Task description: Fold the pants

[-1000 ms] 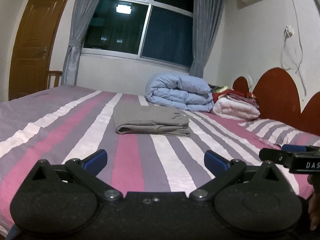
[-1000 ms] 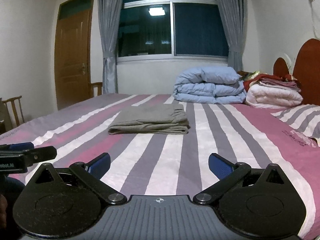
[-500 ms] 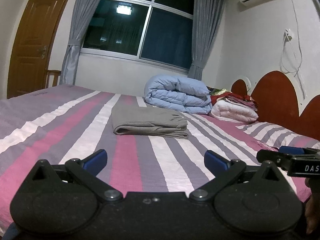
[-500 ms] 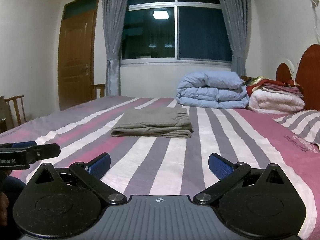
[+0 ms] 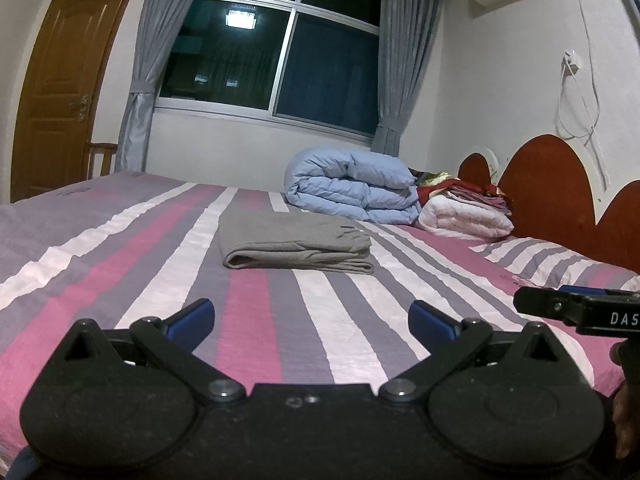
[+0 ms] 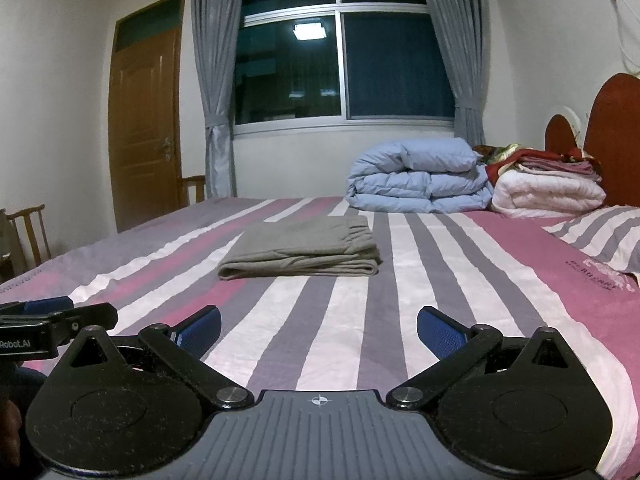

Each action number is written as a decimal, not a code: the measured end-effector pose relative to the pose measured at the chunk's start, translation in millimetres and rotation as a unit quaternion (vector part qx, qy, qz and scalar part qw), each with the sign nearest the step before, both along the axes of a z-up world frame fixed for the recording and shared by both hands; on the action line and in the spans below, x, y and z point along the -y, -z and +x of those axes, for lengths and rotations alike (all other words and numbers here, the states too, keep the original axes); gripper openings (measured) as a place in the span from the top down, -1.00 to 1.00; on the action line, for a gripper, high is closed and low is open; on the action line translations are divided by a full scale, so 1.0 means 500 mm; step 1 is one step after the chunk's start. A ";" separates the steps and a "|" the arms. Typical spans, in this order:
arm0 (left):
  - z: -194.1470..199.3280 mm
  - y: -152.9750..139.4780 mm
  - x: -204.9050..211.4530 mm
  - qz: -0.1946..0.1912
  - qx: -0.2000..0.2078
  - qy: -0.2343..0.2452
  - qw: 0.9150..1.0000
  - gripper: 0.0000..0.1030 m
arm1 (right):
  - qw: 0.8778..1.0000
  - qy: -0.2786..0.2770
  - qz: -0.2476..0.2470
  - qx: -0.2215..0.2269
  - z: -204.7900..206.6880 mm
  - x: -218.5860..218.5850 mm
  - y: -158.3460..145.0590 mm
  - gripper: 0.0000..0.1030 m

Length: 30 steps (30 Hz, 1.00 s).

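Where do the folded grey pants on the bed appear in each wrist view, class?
Left wrist: the grey pants lie just left of centre on the striped bed, beyond the open left gripper.
Right wrist: the grey pants lie just left of centre, beyond the open right gripper.
Shared landmark: the blue duvet behind them to the right.

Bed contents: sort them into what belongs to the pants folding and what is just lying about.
Part of the job:
- grey pants, folded, lying flat on the striped bed
- left gripper, open
- right gripper, open

Just lying about:
- blue duvet
- white quilt, with folded red blankets on it
- striped pillow
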<state>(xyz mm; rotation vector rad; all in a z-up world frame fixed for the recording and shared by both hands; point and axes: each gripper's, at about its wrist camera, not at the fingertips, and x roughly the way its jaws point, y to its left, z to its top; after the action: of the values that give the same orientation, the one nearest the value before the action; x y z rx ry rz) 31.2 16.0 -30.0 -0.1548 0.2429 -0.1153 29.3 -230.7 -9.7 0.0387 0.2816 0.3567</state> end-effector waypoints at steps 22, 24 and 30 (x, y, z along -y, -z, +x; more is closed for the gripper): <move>-0.002 0.001 -0.001 0.003 0.009 0.009 1.000 -0.88 | 1.000 0.001 -0.002 -0.004 0.000 -0.002 0.000 -1.00; -0.008 -0.001 0.000 0.012 0.018 0.003 1.000 -0.83 | 1.000 0.001 -0.001 -0.004 0.000 -0.001 0.000 -1.00; -0.015 -0.007 -0.002 0.015 0.032 0.005 0.999 -0.79 | 1.000 0.001 -0.001 -0.004 0.000 -0.001 0.000 -1.00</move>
<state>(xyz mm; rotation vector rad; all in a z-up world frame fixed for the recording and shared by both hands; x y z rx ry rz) 23.7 16.8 -26.5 -0.1201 0.1806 -0.1263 29.5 -230.4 -9.5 0.0383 0.2904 0.3538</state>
